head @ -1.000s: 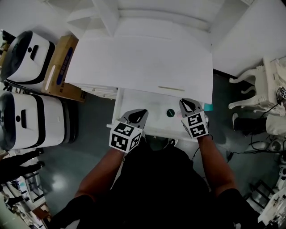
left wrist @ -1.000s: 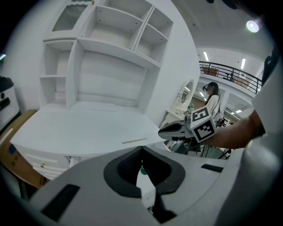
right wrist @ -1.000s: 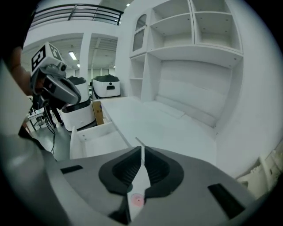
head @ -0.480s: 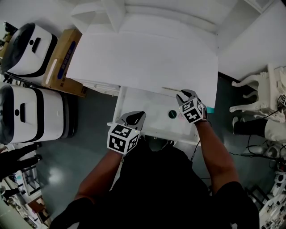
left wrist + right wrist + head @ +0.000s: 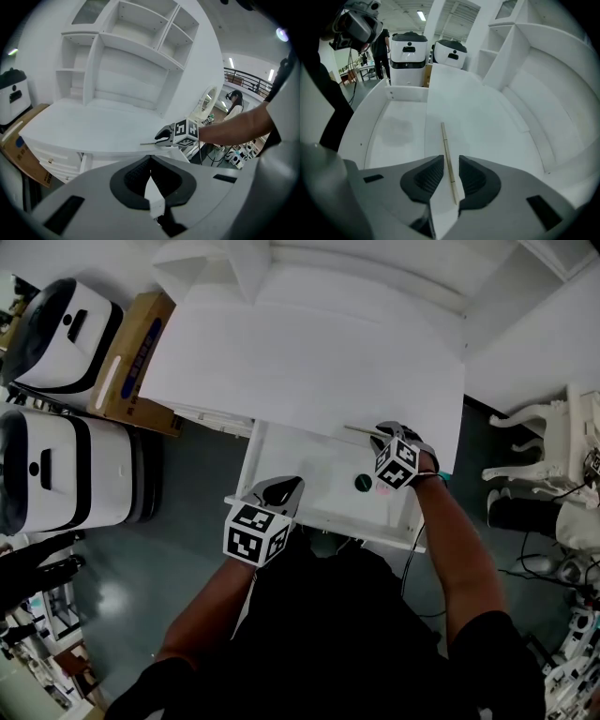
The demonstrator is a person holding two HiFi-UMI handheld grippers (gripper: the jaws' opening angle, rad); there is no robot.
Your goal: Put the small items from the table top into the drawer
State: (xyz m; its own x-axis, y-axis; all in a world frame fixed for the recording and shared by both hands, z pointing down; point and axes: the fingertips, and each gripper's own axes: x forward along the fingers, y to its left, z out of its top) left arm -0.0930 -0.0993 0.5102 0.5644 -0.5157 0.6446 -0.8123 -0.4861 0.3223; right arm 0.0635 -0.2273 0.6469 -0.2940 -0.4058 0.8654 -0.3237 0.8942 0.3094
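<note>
left gripper: jaws drawn together on nothing, idle above the near rim of the open drawer, a shallow white tray with a smooth matt floor. inside it, towards the right, lie a small dark green round piece and beside it a pale pink item too small to identify. above the drawer, the worktop is a broad, flat, white panel, otherwise bare near its front edge. stick: a thin, straight, pale rod, apparently wood, lying flat on the worktop close to that front edge, at the right. right gripper: jaws apart, their dark ribbed pads on either side of the near end of the stick, not yet pinching it. step in hand, as judged: the pick-up of the stick. the next move calls for closing the jaws squarely across so slender a rod, then lifting it and carrying it down into the drawer.
</note>
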